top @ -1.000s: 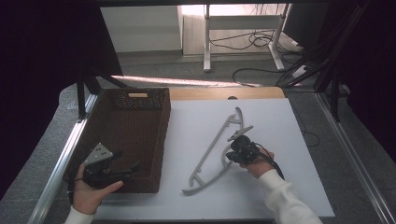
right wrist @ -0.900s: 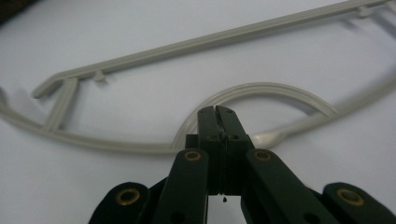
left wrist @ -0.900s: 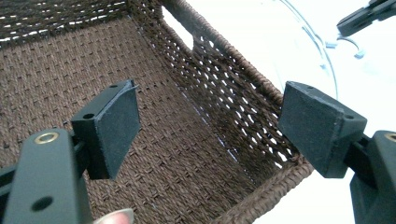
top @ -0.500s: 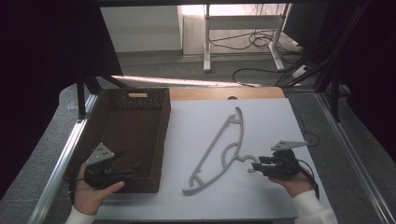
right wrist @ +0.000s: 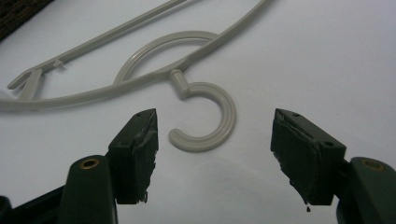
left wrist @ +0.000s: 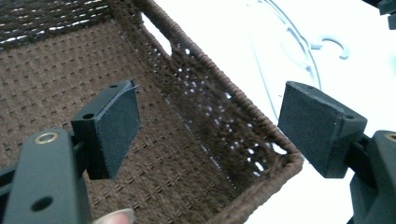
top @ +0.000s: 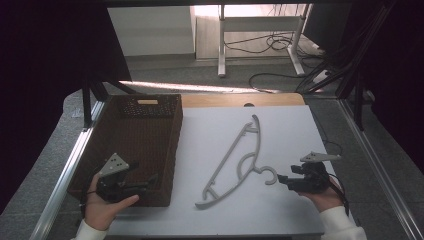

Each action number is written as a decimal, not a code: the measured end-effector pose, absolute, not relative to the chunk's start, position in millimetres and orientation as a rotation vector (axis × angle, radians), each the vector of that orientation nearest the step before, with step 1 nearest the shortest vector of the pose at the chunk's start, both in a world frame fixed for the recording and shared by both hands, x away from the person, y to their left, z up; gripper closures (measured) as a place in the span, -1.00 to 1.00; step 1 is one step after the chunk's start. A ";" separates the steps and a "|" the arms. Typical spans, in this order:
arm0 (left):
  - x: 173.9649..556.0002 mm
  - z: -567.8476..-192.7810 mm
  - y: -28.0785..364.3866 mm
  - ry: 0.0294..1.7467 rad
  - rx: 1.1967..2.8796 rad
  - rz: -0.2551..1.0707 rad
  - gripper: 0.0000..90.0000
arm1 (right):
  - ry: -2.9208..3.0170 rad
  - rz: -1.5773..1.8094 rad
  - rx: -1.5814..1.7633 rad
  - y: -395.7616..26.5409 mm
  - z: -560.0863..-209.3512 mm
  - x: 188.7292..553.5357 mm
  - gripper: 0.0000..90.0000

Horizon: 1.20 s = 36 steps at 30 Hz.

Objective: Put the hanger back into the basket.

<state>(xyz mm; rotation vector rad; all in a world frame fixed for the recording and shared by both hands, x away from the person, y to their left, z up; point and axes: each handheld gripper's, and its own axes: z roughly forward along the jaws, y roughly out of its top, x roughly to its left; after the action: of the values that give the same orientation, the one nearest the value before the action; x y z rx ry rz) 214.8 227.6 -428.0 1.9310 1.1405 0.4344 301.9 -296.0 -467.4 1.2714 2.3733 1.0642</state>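
The grey plastic coat hanger (top: 235, 165) is seen flat on the white table (top: 295, 130). The right gripper (right wrist: 215, 154), at 3 o'clock of its hook, is held wide open and empty. The left gripper (left wrist: 210, 135) is held wide open, empty, over the brown woven basket (top: 145, 120).

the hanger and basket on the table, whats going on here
A person holds a gripper in each hand at a white table. A grey hanger lies flat on it, held by nothing. The right gripper is open, its jaws either side of the hanger's hook but not touching it. The left gripper is open over the near corner of the brown basket, which looks empty.
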 end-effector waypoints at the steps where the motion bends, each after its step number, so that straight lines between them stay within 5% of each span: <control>1: 214.8 -427.5 225.9 1.136 1.930 0.432 -0.55 | 2.373 1.064 1.271 -296.0 -467.4 301.9 -0.28; 36: 241.7 -424.7 116.7 0.981 2.084 0.265 -0.51 | 2.342 1.025 1.275 -303.7 -467.1 305.3 -0.31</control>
<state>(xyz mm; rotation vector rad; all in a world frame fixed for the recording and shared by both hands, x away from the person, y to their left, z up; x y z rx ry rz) 241.7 116.7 -424.7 2.0840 0.9811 0.2651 305.3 -303.7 -467.1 1.2751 2.3415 1.0245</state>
